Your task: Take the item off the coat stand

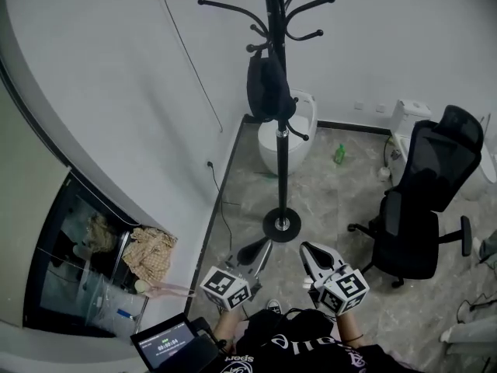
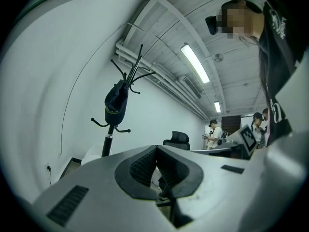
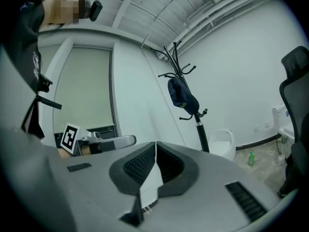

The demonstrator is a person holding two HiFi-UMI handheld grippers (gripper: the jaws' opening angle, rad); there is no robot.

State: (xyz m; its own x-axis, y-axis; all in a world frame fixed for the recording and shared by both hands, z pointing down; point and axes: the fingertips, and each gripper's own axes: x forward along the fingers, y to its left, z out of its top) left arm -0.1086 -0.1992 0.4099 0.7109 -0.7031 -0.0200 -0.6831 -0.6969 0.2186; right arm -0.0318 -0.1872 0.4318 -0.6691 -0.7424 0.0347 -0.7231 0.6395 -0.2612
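Observation:
A black coat stand (image 1: 280, 154) rises from a round base on the floor ahead of me. A dark, cap-like item (image 1: 268, 88) hangs from a hook about halfway up its pole. The item (image 2: 116, 103) shows far off and up to the left in the left gripper view. In the right gripper view the item (image 3: 182, 95) is also far off, above the jaws. My left gripper (image 1: 252, 252) and right gripper (image 1: 311, 252) are held low, side by side, short of the stand's base. Both the left gripper (image 2: 157, 149) and the right gripper (image 3: 155, 144) are shut, with nothing between the jaws.
A black office chair (image 1: 423, 200) stands to the right of the stand. Behind it sit a white rounded seat (image 1: 301, 127) and a green bottle (image 1: 339, 155). A glass-fronted cabinet (image 1: 81, 263) is at the left wall, and a small screen (image 1: 167, 344) is near my feet. People (image 2: 212, 132) stand far off.

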